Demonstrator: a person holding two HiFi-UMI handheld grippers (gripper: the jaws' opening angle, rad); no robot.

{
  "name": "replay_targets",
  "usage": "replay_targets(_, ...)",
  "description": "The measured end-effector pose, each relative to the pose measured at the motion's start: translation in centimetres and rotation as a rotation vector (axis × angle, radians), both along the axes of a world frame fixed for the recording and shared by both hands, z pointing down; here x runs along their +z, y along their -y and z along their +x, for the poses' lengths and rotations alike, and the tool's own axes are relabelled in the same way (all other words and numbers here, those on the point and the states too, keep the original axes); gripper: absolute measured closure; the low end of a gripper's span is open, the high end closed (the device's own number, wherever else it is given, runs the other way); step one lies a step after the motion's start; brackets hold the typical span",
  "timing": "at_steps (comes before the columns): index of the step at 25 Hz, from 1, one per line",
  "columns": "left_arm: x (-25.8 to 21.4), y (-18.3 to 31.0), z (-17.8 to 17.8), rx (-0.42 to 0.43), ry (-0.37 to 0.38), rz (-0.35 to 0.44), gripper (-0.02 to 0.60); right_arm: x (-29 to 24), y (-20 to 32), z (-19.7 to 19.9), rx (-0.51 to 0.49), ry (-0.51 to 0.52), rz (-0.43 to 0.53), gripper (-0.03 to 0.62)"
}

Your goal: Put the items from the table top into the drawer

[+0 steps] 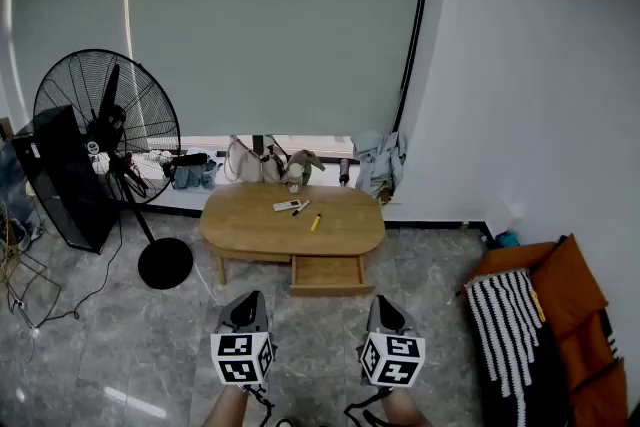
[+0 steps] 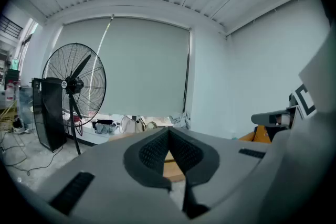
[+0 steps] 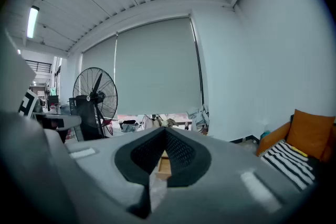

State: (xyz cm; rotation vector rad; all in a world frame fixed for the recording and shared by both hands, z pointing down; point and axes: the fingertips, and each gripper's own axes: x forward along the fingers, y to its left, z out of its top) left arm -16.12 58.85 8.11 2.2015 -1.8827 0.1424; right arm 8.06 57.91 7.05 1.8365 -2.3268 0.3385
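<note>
An oval wooden table [image 1: 350, 225] stands ahead on the tiled floor, and its drawer [image 1: 330, 273] is pulled out at the front. On its top lie a white remote [image 1: 287, 206], a black pen [image 1: 301, 208] and a yellow marker [image 1: 315, 222]. A small pale object [image 1: 294, 185] stands near the back edge. My left gripper [image 1: 250, 299] and right gripper [image 1: 385, 303] are held low and side by side, well short of the table. Both are shut and empty. In the left gripper view [image 2: 168, 131] and the right gripper view [image 3: 165, 130] the jaw tips meet, with wood showing in the gap below.
A large pedestal fan [image 1: 105, 130] with a round base [image 1: 165, 263] and a black box [image 1: 65, 180] stand left of the table. Bags [image 1: 255, 163] and clothes [image 1: 380, 160] lie along the window sill. Orange cushions with a striped cloth [image 1: 545, 315] sit at the right, cables [image 1: 15, 265] at the far left.
</note>
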Motion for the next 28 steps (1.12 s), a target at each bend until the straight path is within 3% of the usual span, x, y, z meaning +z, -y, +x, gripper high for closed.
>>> replay_targets(9, 1.1, 1.0, -2.9, -0.019, -0.039, -0.016, 0.589, 0.7, 1.0, -1.4, 0.038, 0.033, -0.016, 0.589)
replay_targets(18, 2.2, 2.7, -6.0, 0.017, -0.007, -0.041, 0.589, 2.0, 2.0, -2.8, 0.11, 0.018, -0.04, 0.589)
replay_targets(28, 3.9, 6.2, -4.7, 0.076, 0.019, -0.079, 0.589, 4.4, 4.5, -1.0, 0.162, 0.003, -0.105, 0.589)
